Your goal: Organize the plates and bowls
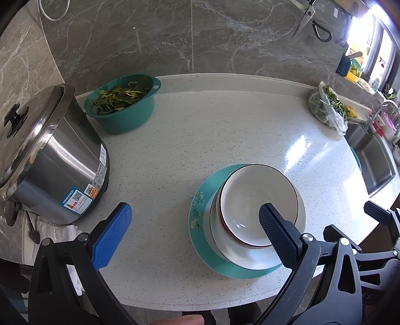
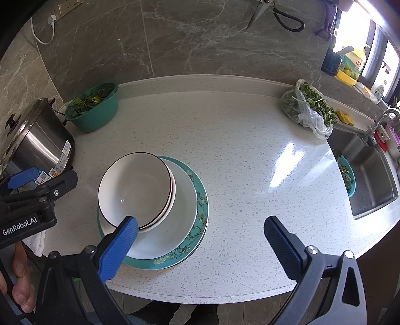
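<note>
With the left gripper (image 1: pixel 195 220) and right gripper (image 2: pixel 200 235) both wide open and empty, the stacked bowls (image 2: pixel 135 187) are best centred on the teal plate (image 2: pixel 200 200).

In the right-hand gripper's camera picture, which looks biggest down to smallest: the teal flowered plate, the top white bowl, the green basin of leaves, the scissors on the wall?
1. Teal flowered plate
2. Top white bowl
3. Green basin and scissors: they look similar, and both are farther away, so I won't rank them.
</note>
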Available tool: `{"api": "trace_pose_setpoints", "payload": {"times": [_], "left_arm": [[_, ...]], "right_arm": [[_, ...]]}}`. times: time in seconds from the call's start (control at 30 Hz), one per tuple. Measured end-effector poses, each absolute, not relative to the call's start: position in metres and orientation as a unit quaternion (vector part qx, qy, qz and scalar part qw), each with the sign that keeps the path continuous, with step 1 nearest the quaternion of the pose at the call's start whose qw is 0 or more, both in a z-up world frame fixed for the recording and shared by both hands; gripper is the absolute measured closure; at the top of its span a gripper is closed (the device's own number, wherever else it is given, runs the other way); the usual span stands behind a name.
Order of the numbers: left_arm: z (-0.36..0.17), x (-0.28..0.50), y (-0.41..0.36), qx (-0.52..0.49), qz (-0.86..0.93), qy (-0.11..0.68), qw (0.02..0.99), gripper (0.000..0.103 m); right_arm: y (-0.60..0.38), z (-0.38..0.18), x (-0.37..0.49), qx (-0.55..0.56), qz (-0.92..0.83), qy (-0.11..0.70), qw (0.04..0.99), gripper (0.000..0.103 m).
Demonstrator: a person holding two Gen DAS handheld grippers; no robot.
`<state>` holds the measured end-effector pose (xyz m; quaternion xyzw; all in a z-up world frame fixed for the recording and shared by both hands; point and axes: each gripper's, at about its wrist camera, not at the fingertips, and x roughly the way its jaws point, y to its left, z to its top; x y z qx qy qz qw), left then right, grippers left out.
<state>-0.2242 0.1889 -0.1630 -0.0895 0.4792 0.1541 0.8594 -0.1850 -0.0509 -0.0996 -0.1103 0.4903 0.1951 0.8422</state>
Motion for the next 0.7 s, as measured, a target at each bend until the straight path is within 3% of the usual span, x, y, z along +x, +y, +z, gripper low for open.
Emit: {"api": "trace_pose_setpoints", "payload": {"times": [0.7], "left_arm": [[-0.1634, -0.2221, 0.1826, -0.086, 0.158, 0.471, 0.864, 0.000]], "right_arm": [[-0.0509, -0.1035, -0.1848, -0.110, 0.195, 0.493, 0.841, 0.000]]}}
